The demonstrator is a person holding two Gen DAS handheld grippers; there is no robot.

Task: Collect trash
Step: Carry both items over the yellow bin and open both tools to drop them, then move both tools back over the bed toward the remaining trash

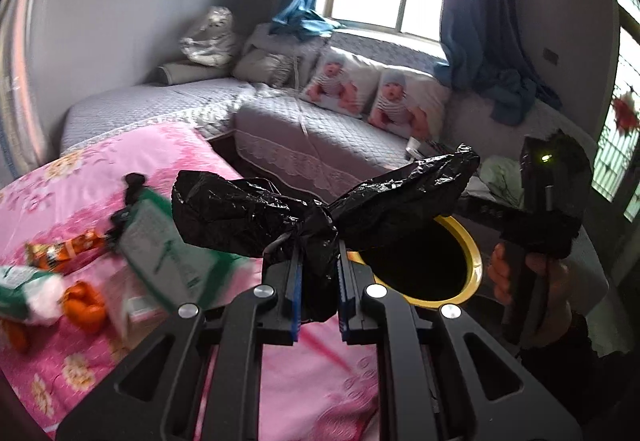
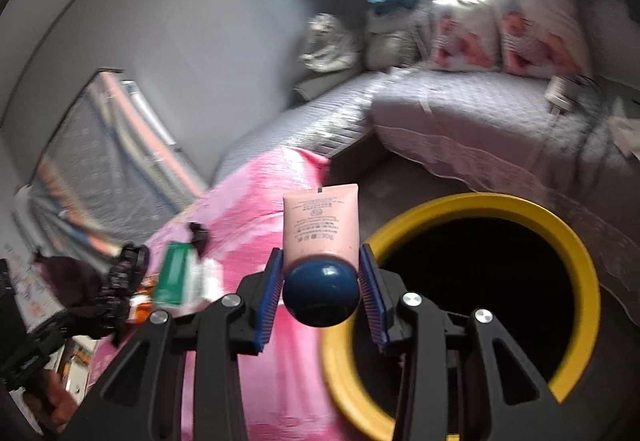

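My left gripper (image 1: 318,281) is shut on a crumpled black plastic bag (image 1: 280,213), whose two ends spread out left and right above the jaws. My right gripper (image 2: 320,281) is shut on a pink tube (image 2: 320,221) with a round dark blue cap (image 2: 320,295), tube end pointing away. A yellow-rimmed bin (image 2: 576,261) with a dark inside stands just right of the tube. In the left wrist view the yellow-rimmed bin (image 1: 474,261) sits behind the bag, and the right gripper (image 1: 548,197) shows at the right in a hand.
A pink flowered bedspread (image 1: 100,169) carries more litter: a green and white packet (image 1: 172,253), an orange wrapper (image 1: 64,249), orange pieces (image 1: 84,305). A grey quilted bench (image 1: 320,137) with baby-print pillows (image 1: 340,81) runs under the window. The left gripper (image 2: 120,281) shows at the lower left.
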